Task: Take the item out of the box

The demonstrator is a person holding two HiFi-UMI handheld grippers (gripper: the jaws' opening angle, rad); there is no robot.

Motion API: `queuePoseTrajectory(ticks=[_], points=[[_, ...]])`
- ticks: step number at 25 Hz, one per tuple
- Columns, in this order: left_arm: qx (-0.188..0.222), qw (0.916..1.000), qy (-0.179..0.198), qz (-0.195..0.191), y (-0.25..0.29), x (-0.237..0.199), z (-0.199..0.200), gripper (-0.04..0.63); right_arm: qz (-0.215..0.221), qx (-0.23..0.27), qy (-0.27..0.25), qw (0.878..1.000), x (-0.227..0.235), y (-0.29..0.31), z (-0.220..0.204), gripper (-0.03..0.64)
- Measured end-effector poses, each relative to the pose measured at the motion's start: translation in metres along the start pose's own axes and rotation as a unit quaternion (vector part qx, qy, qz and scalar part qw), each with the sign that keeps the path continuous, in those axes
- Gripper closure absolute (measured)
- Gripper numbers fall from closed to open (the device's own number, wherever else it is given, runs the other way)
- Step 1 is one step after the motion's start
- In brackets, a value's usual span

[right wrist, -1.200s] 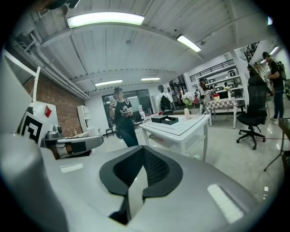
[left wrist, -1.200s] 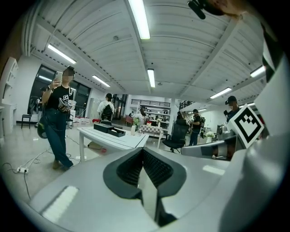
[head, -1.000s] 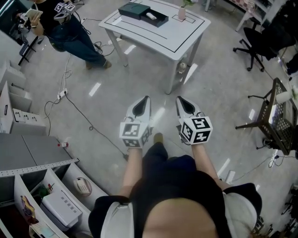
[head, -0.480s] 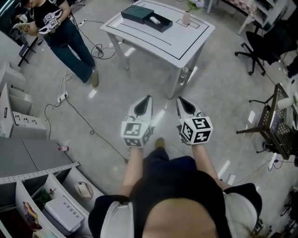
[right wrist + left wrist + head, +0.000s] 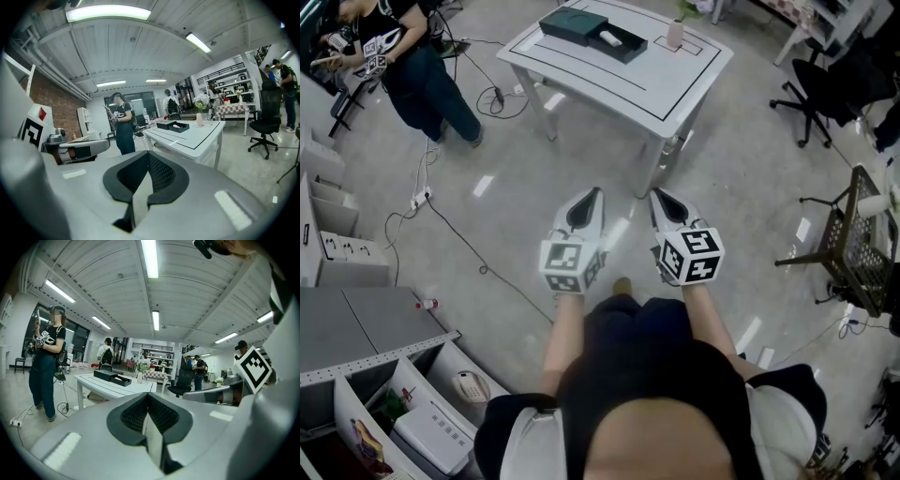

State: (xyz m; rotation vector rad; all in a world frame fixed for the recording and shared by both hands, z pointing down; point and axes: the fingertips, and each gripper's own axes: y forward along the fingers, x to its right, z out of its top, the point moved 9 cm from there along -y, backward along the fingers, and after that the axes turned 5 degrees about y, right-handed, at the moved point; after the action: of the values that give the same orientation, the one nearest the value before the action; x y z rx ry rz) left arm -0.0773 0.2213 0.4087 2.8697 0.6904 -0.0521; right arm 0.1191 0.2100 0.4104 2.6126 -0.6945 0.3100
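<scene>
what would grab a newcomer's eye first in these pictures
Two grey grippers with marker cubes, left gripper and right gripper, are held side by side at the head view's centre, jaws shut and empty. Ahead stands a white table with an open dark box holding a white item; a person stands at upper left.

Table (image 5: 670, 80) closer, bystander (image 5: 411, 67) farther left

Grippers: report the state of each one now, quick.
Left grey gripper: closed, nothing between its jaws.
Right grey gripper: closed, nothing between its jaws.
</scene>
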Motion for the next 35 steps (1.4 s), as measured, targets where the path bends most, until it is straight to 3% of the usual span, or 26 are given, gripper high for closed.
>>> queuePoseTrajectory(ticks=[19,35], points=[[-0.004,0.9999,-0.003,0.013,-0.007,-0.014,-0.005,0.584,-0.010,-0.003,0.008,1.000,0.003,0.006,-0.003,0.615],[0.004,0.9998,0.001,0.021,0.057,-0.050,0.017,0.584,-0.007,0.005,0.002,1.000,0.031,0.064,0.035,0.615]])
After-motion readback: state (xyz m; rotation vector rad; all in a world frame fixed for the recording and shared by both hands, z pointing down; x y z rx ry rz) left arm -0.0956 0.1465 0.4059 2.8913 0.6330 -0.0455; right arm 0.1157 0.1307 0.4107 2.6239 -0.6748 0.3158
